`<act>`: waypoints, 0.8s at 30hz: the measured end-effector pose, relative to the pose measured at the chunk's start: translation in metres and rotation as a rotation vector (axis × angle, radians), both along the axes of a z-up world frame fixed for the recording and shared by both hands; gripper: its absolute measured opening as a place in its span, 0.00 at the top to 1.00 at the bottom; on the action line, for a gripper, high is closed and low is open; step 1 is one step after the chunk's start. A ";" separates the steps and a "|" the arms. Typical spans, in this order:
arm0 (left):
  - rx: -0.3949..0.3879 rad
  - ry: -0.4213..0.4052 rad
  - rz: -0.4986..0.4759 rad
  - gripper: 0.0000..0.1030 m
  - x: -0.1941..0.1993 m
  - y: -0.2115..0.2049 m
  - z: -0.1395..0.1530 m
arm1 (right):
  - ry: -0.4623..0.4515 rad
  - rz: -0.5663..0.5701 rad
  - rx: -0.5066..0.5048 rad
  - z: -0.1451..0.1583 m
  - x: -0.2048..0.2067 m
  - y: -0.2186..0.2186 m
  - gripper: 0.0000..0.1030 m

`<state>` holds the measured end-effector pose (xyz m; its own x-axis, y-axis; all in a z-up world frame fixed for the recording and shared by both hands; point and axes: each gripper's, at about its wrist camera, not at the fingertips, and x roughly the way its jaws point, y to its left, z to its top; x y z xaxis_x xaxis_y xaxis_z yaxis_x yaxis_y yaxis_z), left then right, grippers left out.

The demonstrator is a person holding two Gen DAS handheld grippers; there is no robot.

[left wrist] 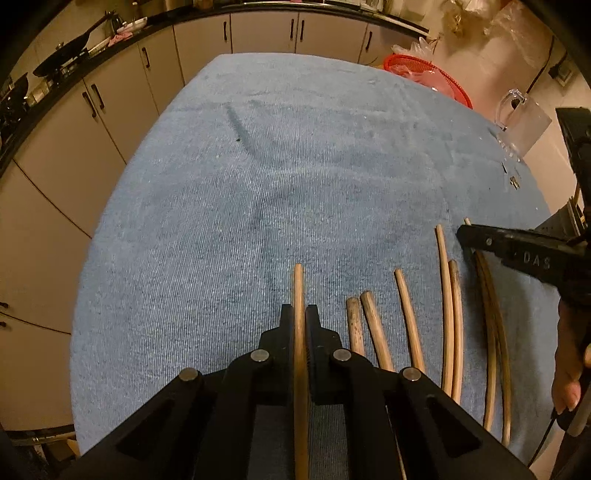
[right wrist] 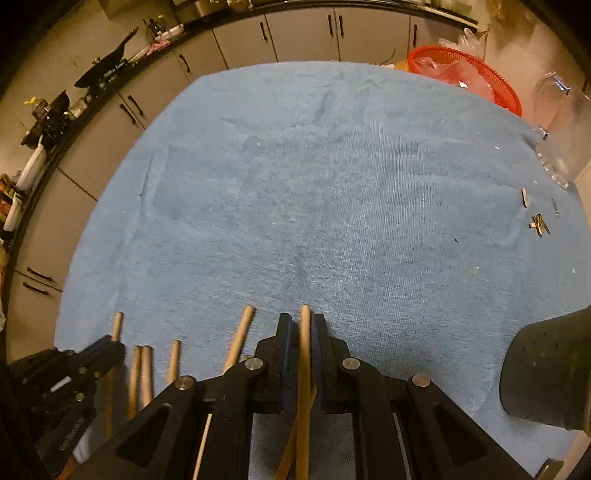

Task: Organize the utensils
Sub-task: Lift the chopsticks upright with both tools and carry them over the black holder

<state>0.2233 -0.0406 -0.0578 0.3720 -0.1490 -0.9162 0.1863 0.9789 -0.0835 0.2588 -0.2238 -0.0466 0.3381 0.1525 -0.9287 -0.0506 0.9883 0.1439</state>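
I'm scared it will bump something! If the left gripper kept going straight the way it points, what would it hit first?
Probably just the blue towel. The left gripper, shut on a chopstick, points steeply down at bare cloth ahead; depth is hard to judge.

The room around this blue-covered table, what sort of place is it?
Most likely a home kitchen. Behind the blue towel runs a row of cabinets under a dark counter, a black pan sits on that counter, and wooden chopsticks lie on the towel beside a red basket.
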 end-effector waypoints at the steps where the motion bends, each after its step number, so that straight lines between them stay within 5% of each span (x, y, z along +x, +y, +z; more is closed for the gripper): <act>1: -0.013 0.000 0.005 0.94 0.001 0.001 0.000 | -0.016 -0.003 0.010 0.002 -0.002 -0.001 0.92; 7: -0.139 -0.030 0.053 0.94 -0.004 0.019 0.018 | -0.140 -0.019 0.092 0.038 -0.037 -0.020 0.93; 19: -0.210 -0.260 0.020 0.94 -0.078 0.024 0.111 | -0.496 -0.036 0.202 0.139 -0.150 -0.041 0.93; 24: -0.222 -0.308 -0.013 0.94 -0.095 0.021 0.136 | -0.479 -0.009 0.170 0.139 -0.157 -0.036 0.92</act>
